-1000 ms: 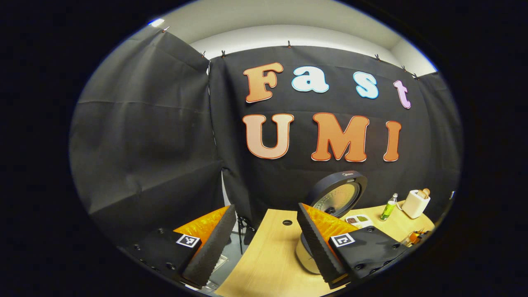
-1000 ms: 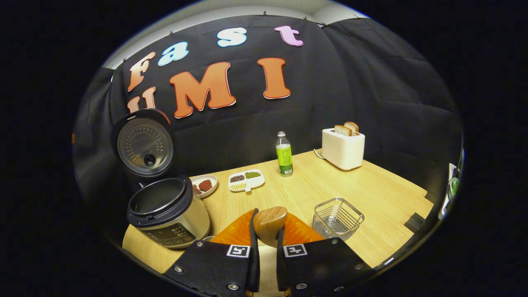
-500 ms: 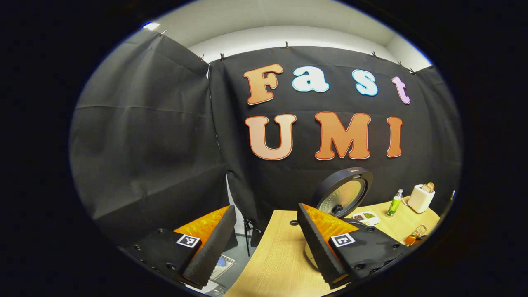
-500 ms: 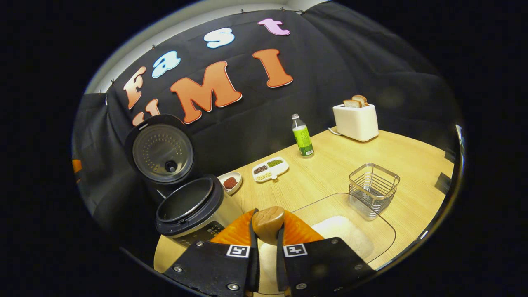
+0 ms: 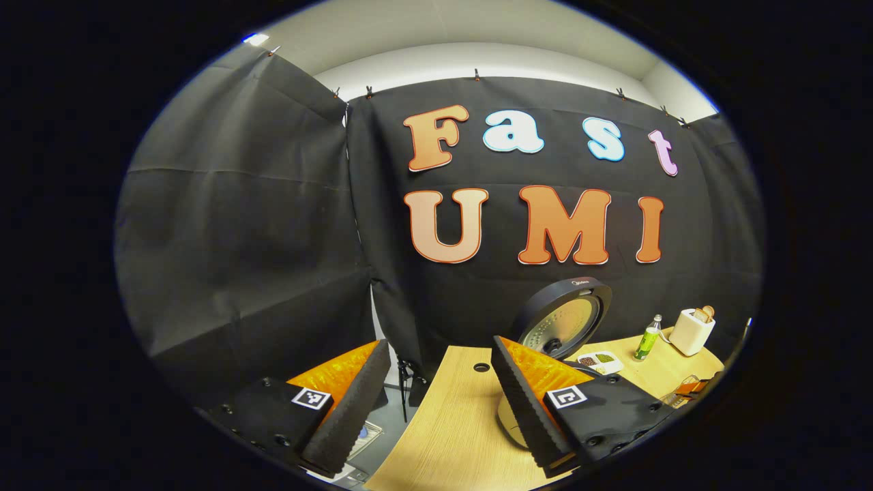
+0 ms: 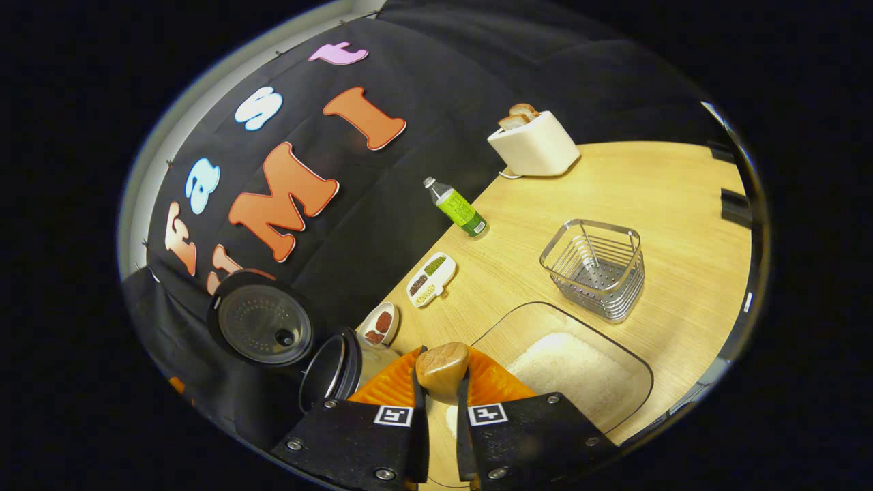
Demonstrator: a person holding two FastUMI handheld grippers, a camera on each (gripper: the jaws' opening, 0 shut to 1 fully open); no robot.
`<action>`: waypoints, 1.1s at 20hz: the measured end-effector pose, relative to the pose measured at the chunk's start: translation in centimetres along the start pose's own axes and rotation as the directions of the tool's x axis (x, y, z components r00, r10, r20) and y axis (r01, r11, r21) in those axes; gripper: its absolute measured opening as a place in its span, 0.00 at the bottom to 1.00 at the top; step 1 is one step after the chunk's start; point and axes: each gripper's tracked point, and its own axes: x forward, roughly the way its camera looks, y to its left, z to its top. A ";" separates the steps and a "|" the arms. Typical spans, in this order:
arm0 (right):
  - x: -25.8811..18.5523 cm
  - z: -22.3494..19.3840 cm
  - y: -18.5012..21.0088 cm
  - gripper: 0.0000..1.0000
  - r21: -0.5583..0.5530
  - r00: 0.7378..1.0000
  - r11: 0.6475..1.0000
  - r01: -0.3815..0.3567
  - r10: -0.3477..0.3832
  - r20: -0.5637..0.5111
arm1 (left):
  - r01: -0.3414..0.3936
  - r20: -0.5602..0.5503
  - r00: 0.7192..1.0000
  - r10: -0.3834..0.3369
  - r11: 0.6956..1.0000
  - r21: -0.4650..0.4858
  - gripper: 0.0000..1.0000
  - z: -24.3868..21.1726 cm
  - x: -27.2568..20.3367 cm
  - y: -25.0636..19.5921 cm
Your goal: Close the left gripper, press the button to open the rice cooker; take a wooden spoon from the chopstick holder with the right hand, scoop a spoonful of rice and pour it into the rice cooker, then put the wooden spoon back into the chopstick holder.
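Down at six o'clock in the right gripper view, the right gripper (image 6: 442, 402) is clenched on the wooden spoon (image 6: 442, 365), both fingers pinching its rounded end, which pokes up between them. What's below the fingers is hidden, so whether the bowl carries rice I cannot tell. Just beyond, at about five o'clock, sits the clear tray of rice (image 6: 569, 365), and at two o'clock from it the wire chopstick holder (image 6: 595, 267) stands on the table (image 6: 655, 191). Over at eight o'clock the rice cooker (image 6: 334, 368) has its lid (image 6: 260, 327) up, so the button step looks done.

In the left gripper view, the left gripper (image 5: 436, 392) hangs released, jaws wide apart, with the cooker at four o'clock.

My read on that spoon: light, stiff, smooth wood, a touch slippery, so a firm pinch high on the handle suits it, held level so loose grains don't spill.
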 end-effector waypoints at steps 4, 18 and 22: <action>0.0 0.2 -1.0 0.16 0.142 0.999 0.990 -0.025 0.028 -0.020 | 0.019 -0.002 1.000 -0.019 0.999 -0.030 1.00 0.1 -0.1 -0.5; -3.6 4.8 -4.8 0.15 0.510 0.998 0.859 -0.051 0.028 0.051 | 0.035 0.008 0.999 -0.035 0.998 -0.056 1.00 -0.1 -0.8 -1.2; -4.4 5.6 -4.4 0.15 0.540 0.998 0.840 -0.056 0.028 0.060 | 0.042 0.007 0.999 -0.042 0.998 -0.048 0.99 -0.3 -0.6 -1.5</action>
